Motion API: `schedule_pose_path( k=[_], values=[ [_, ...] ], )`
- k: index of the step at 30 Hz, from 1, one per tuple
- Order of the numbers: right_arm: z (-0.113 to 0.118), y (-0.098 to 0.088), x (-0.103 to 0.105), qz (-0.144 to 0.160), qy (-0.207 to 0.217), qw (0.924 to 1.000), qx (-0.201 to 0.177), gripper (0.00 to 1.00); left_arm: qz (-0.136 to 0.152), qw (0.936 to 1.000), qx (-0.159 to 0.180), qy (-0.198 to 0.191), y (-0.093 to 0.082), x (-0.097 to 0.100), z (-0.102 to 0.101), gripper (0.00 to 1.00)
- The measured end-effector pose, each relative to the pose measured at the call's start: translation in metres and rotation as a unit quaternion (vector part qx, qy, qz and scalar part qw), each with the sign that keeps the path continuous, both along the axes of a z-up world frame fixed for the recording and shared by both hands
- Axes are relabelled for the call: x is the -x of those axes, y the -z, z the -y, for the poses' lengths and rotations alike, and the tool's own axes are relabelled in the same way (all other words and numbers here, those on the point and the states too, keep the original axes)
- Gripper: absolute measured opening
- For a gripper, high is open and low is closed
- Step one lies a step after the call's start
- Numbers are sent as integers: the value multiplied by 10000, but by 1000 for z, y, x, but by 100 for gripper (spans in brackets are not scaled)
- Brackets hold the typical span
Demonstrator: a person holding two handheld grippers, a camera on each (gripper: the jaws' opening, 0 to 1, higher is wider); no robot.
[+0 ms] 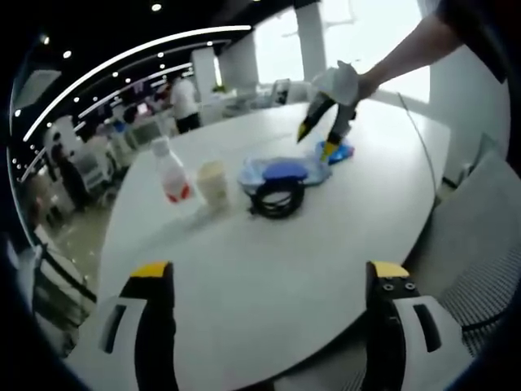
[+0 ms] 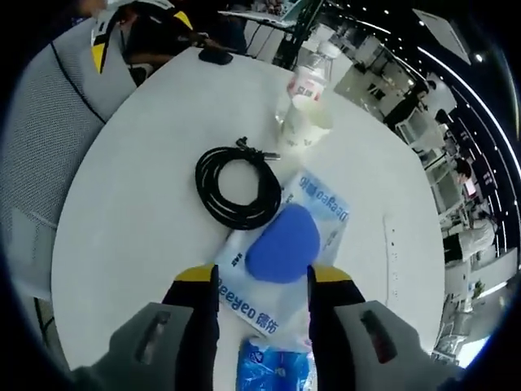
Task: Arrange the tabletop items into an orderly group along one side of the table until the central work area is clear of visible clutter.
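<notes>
On the white round table point(image 1: 244, 277) stand a clear bottle with a red label point(image 1: 172, 173) point(image 2: 311, 75) and a paper cup point(image 1: 213, 184) point(image 2: 308, 125). A coiled black cable point(image 1: 278, 199) point(image 2: 236, 186) lies beside a clear printed pouch point(image 2: 324, 204) with a blue oval item point(image 1: 284, 169) point(image 2: 283, 243) on it. My right gripper point(image 2: 264, 277) point(image 1: 316, 140) hovers open over the pouch's near end, jaws either side of the blue oval. A crinkled blue packet point(image 1: 339, 152) point(image 2: 273, 366) lies under it. My left gripper point(image 1: 269, 275) point(image 2: 142, 32) is open over bare table at the opposite edge.
A small dark object point(image 2: 216, 56) lies near the table edge by the left gripper. Grey mesh chairs point(image 1: 480, 244) point(image 2: 49, 130) stand around the table. Office desks and people point(image 1: 183, 99) fill the room behind the bottle.
</notes>
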State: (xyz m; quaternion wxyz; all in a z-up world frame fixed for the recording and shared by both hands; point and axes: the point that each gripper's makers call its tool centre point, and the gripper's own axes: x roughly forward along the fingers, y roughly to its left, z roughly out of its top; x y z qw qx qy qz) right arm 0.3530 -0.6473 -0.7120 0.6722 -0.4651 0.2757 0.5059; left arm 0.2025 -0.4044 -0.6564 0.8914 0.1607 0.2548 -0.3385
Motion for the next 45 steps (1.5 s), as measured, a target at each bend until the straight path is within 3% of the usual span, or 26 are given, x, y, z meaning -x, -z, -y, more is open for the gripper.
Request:
schedule_pose_path(
  k=[23, 33, 45],
  values=[
    [-46, 15, 12, 93, -951, 9952, 227, 39, -43, 10000, -1, -39, 1, -1, -2, 97],
    [-59, 35, 25, 40, -1604, 9852, 600, 36, -76, 9999, -2, -71, 3, -1, -4, 97],
    [-75, 38, 36, 82, -1870, 9785, 867, 23, -105, 9999, 6, -80, 3, -1, -4, 97]
  ],
)
